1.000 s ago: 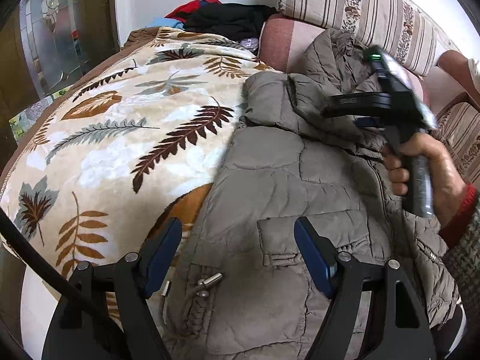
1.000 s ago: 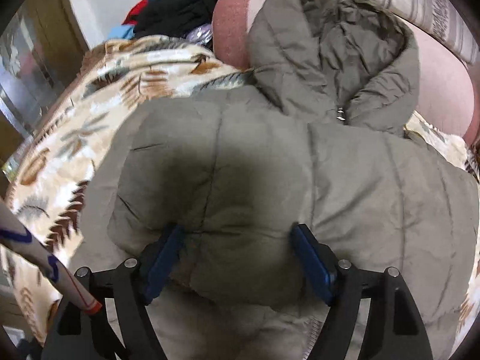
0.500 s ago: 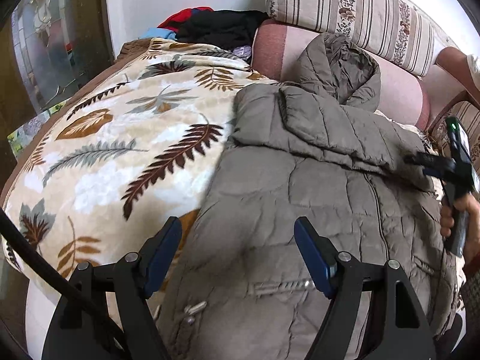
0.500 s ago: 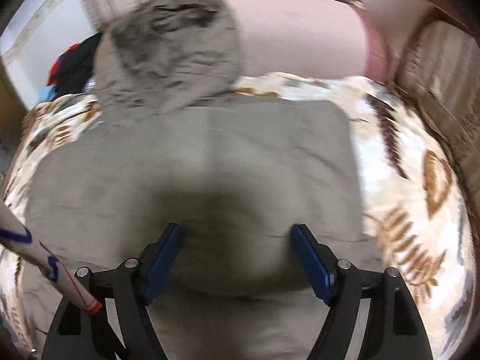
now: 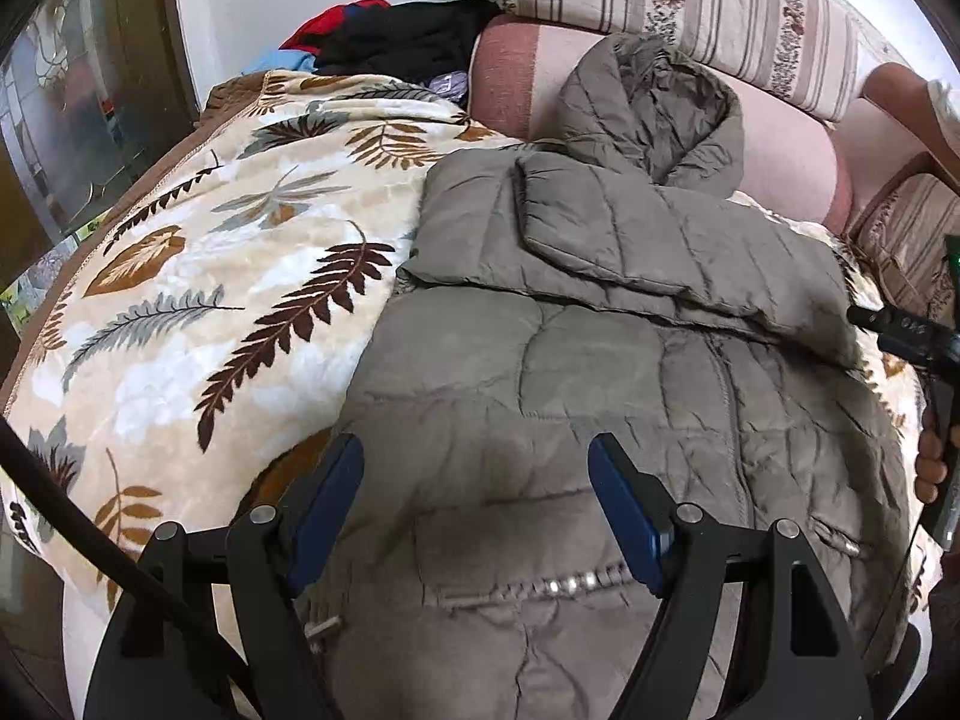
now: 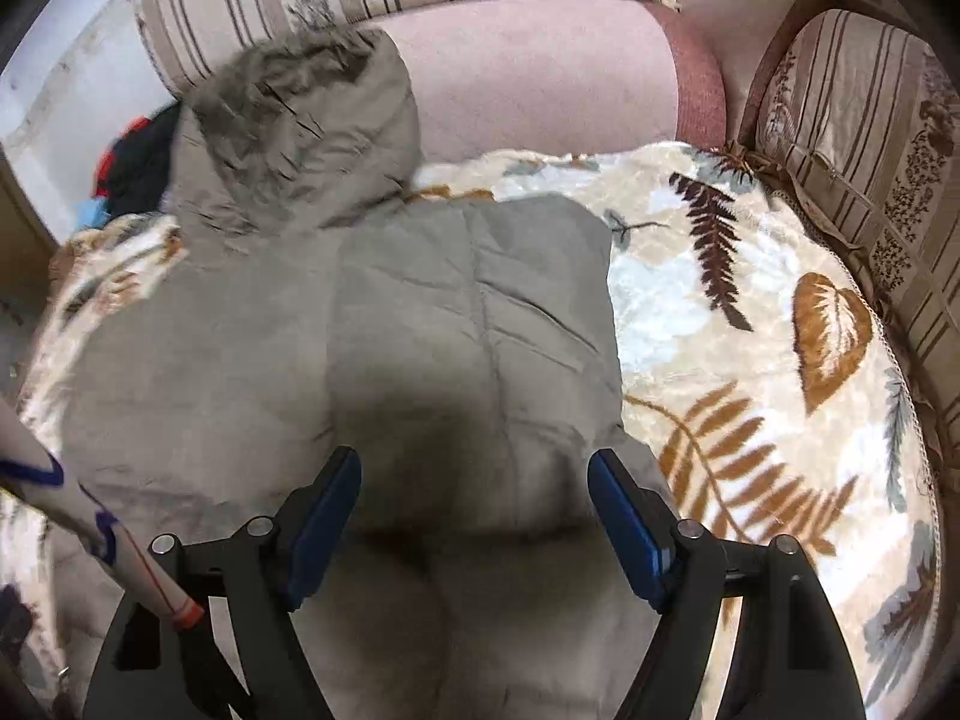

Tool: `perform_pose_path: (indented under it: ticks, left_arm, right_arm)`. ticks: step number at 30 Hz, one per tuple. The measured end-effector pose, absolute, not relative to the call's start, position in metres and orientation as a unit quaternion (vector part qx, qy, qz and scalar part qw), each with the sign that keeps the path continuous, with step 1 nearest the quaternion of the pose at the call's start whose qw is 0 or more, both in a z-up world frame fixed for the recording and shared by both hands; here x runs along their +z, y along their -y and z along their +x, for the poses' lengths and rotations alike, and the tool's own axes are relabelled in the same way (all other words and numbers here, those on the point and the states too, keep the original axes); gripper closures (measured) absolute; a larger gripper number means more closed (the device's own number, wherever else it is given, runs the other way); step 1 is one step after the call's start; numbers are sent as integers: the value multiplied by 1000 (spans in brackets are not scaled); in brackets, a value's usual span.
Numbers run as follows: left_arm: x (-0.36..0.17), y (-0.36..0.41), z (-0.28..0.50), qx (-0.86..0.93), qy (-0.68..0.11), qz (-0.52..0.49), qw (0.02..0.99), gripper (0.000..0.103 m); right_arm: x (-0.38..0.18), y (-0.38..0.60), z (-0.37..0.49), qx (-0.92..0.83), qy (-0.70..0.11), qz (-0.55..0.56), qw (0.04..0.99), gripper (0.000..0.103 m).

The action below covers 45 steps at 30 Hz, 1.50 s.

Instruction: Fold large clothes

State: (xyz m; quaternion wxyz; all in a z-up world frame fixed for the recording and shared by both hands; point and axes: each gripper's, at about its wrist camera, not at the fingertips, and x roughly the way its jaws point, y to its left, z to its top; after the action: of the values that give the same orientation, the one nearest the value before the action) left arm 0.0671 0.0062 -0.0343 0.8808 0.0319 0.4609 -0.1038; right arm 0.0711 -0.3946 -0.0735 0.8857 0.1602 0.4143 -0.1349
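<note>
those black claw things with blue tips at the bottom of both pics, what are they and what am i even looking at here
They are hand-held grippers, one in each of a person's hands, with no robot arm. Each carries a wide-angle camera that looks along its two fingers, so each picture shows its own gripper from behind.

One picture is from the left gripper, the other from the right gripper. Both are open and hold nothing.

Under them lies a grey-brown padded jacket with a hood, spread on a leaf-patterned blanket over a sofa with striped cushions. One sleeve is folded across the chest. At the far end is a pile of dark and red clothes.

At the left view's right edge you see the hand that carries the right gripper.
</note>
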Motion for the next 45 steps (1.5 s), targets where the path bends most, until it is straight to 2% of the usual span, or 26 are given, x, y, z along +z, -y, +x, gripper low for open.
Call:
perform_pose_path:
  ticks: [7,15,26,30,34,45]
  left_arm:
    - [18,-6,31,-109,-403,58,907,27]
    - [89,-2,-19,-105,-298,112,942,26]
    - [152,7,-20,-106,-221,169,955,24]
    - [164,7,0,-107,-217,163,957,24]
    - [155,8,25,-110,-235,157,953,24]
    - [81,2,105,-109,-325,124,931,24]
  right_arm:
    - [15,360,16,-94,-362,126,919,20]
    - [123,309,-28,-64,-284,73,954,15]
    - [230,284,-15,-99,-216,38,971,9]
    - [238,285,11,-105,-227,38,968,9]
    - [213,294,45,-108,-264,56,957,9]
    - [132,317,148,-126,-354,78,923,9]
